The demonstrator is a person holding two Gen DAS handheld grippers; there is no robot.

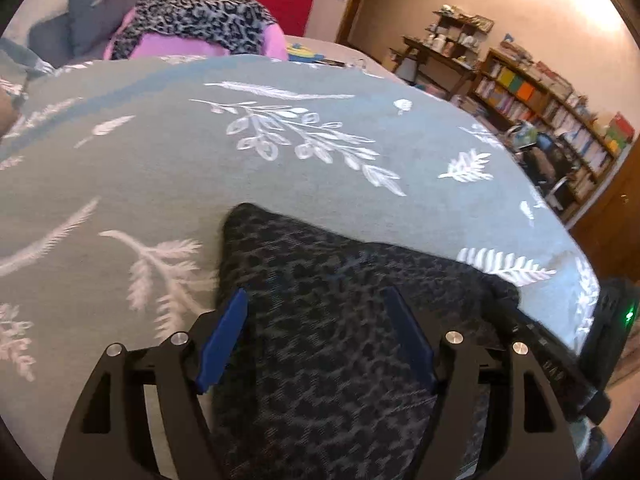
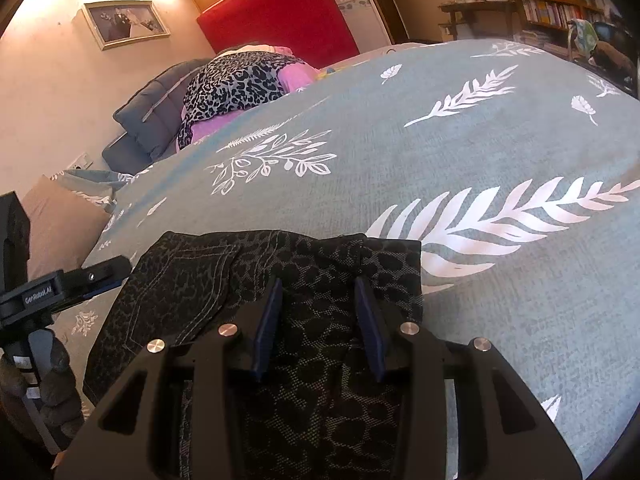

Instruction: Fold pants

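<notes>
Dark leopard-print pants [image 1: 340, 320] lie on the grey-green bedspread [image 1: 240, 152] at the near edge of the bed. My left gripper [image 1: 316, 296] is open, its blue fingers straddling the fabric just above it. In the right wrist view the pants [image 2: 192, 280] show a stitched back pocket and a folded upper edge. My right gripper [image 2: 318, 284] is open over the pants, its fingers spread above the cloth. The left gripper's body [image 2: 60, 284] shows at the left of the right wrist view, beside the pants' left edge.
A pile of leopard-print and pink clothes [image 2: 240, 84] and a grey cushion [image 2: 156, 116] sit at the head of the bed by the red headboard [image 2: 276, 12]. Bookshelves [image 1: 560, 108] stand past the bed's far right side.
</notes>
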